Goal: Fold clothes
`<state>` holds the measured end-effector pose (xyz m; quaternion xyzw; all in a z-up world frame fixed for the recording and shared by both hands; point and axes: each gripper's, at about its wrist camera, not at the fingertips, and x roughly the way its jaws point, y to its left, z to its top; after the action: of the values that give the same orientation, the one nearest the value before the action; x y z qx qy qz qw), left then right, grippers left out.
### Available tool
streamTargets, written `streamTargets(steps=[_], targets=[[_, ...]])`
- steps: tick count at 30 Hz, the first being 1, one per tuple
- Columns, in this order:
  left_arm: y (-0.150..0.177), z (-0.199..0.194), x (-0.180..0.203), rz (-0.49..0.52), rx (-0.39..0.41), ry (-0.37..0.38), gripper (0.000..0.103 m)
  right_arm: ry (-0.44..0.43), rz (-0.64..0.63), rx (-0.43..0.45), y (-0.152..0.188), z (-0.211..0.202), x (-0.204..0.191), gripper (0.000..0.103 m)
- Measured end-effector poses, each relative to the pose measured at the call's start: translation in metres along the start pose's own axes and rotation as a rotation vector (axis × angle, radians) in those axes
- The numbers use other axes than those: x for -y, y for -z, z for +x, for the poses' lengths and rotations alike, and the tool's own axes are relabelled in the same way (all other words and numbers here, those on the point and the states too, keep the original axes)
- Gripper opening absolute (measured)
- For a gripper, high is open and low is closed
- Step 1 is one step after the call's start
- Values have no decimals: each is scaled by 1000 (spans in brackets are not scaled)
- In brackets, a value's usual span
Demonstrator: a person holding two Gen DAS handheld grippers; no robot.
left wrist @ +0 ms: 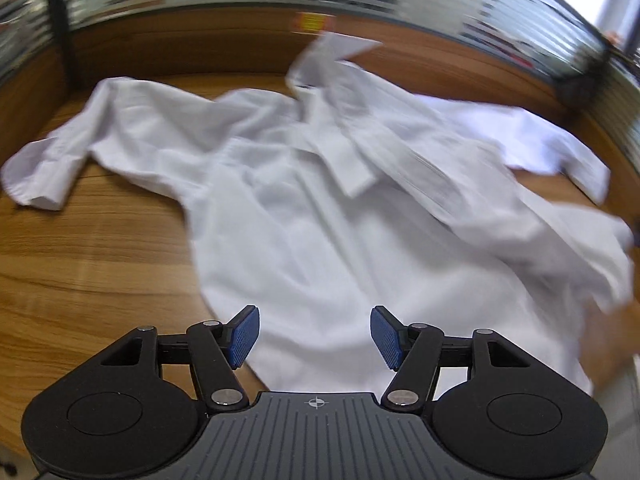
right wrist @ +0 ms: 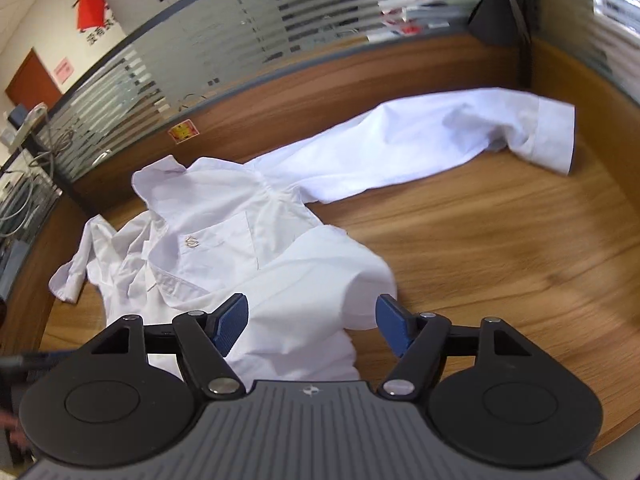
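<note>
You face a wood-grain worktop bounded by a wooden partition topped with striped frosted glass; beyond, possibly a red flag.

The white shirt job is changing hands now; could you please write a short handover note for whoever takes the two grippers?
Left gripper: open, empty, above the shirt's lower body.
Right gripper: open, nothing pinched, over the hem.
White shirt: front up and rumpled on the wooden desk, one sleeve stretched out, the other sleeve bunched.
Done: no fold visible.
Left: smooth it out, fold sleeves in, fold the body.
</note>
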<state>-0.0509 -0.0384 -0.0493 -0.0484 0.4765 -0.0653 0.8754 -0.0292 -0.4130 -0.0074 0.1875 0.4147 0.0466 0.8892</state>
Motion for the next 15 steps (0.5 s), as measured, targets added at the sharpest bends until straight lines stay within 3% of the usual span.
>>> streamTargets(steps=[2, 3, 4, 6, 15], targets=[[7, 1, 8, 48, 2, 29, 68, 13, 27, 2, 2, 11, -1, 73], [11, 3, 12, 64, 0, 40, 70, 21, 36, 3, 2, 13, 1, 62], [15, 5, 16, 79, -4, 53, 71, 30, 44, 4, 2, 15, 2, 38], [23, 10, 24, 107, -17, 75, 71, 49, 55, 7, 2, 16, 5, 7], [50, 14, 59, 291, -57, 236, 74, 168, 12, 35, 28, -31, 20, 3]])
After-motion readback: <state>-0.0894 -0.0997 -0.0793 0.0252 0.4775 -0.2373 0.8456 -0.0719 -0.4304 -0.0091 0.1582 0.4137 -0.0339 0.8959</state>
